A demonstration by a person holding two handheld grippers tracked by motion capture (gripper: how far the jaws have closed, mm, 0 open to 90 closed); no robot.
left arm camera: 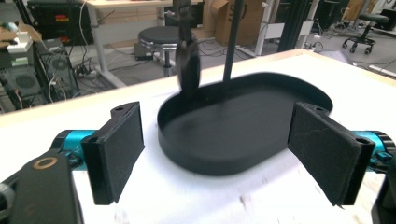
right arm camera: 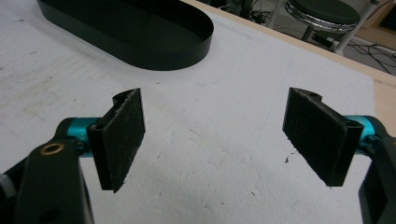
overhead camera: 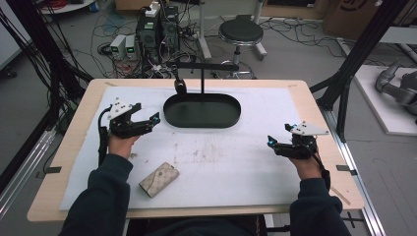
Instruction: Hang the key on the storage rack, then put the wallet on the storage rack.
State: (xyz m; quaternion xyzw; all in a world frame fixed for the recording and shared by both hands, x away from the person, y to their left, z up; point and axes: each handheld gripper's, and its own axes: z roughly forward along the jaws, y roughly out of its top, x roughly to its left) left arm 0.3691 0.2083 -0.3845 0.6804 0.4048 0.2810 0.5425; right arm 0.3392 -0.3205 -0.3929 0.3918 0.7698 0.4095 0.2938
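A small dark pendant (overhead camera: 180, 87) is seen hanging from a black stand (overhead camera: 202, 66) above the oval tray (overhead camera: 201, 110) at the back of the counter (overhead camera: 314, 105). It is judged light and free-swinging, best pinched at its flat sides. The left gripper (overhead camera: 153, 118) and right gripper (overhead camera: 271, 141) are held with fingers spread, empty.

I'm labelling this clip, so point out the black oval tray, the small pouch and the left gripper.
black oval tray (overhead camera: 169, 115): high view, left part of its rim.
small pouch (overhead camera: 159, 179): high view, middle of its top face.
left gripper (left arm camera: 215, 154): left gripper view, midway between its open jaws.
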